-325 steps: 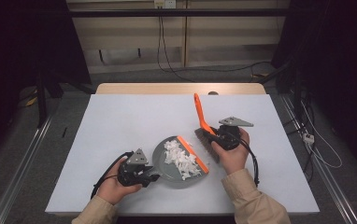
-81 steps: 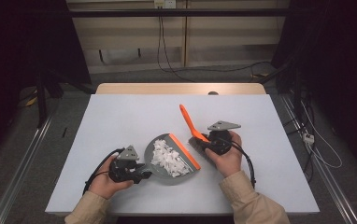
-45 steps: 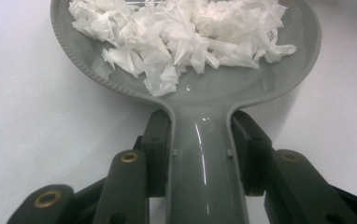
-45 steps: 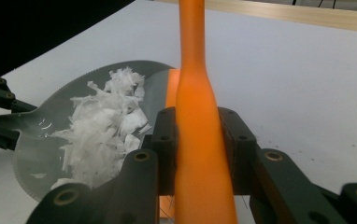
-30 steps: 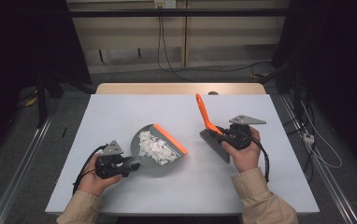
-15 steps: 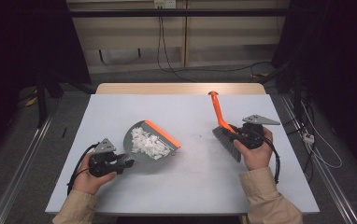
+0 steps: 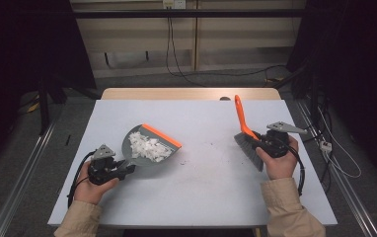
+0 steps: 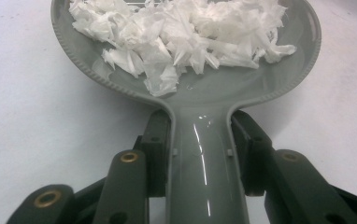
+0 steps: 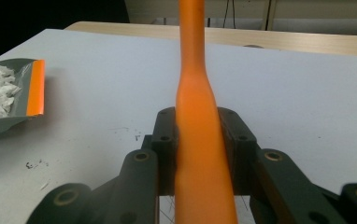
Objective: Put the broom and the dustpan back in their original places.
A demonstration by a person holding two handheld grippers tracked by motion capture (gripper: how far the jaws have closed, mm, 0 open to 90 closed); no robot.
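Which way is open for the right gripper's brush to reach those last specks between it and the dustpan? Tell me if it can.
Probably yes. The right gripper is shut on the brush, and bare table lies between its bristles and the specks. The dustpan, in the left gripper, sits off to the side.

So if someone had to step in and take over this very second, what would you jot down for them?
Left tongs: shut on the dustpan handle, pan resting at the table's left.
Right tongs: shut on the brush by its orange handle, bristles down on the table's right side.
Done: the white paper scraps are piled in the dustpan.
Left: a few tiny specks lie on the table between pan and brush; sweep them in if wanted, then probably empty the pan. Keep it level so that nothing spills.
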